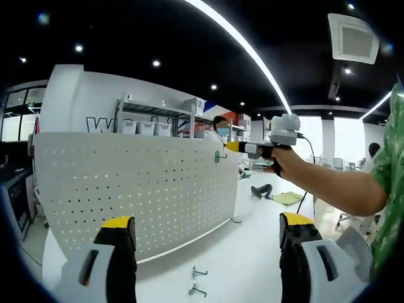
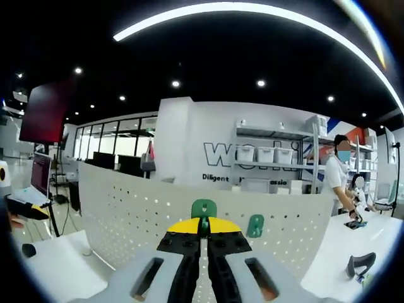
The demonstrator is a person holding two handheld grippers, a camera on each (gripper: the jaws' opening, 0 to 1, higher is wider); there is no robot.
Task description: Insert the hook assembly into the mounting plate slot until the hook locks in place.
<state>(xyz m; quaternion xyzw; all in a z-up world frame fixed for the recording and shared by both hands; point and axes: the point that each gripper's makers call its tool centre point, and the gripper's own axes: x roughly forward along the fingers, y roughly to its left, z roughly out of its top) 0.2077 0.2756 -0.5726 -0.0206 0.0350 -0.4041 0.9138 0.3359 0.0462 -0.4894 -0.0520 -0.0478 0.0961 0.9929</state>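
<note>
right gripper: the right gripper (image 2: 203,228) has its yellow-tipped jaws pressed together on a small green plastic hook (image 2: 204,208), held at the top edge of the white perforated mounting plate (image 2: 126,214).
second hook: another green hook (image 2: 255,225) sits on the plate just beside it.
left gripper: the left gripper (image 1: 208,230) has its jaws spread wide, holding nothing.
table: two small metal hooks (image 1: 197,281) lie on the white table (image 1: 252,265) before the plate.

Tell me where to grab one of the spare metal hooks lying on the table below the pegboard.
Judging from the left gripper view, grip a spare hook across its thin straight shank, coming down from above with the open left gripper. It lies flat on the table, so only its upper side seems free; finer shape is too small to tell.
</note>
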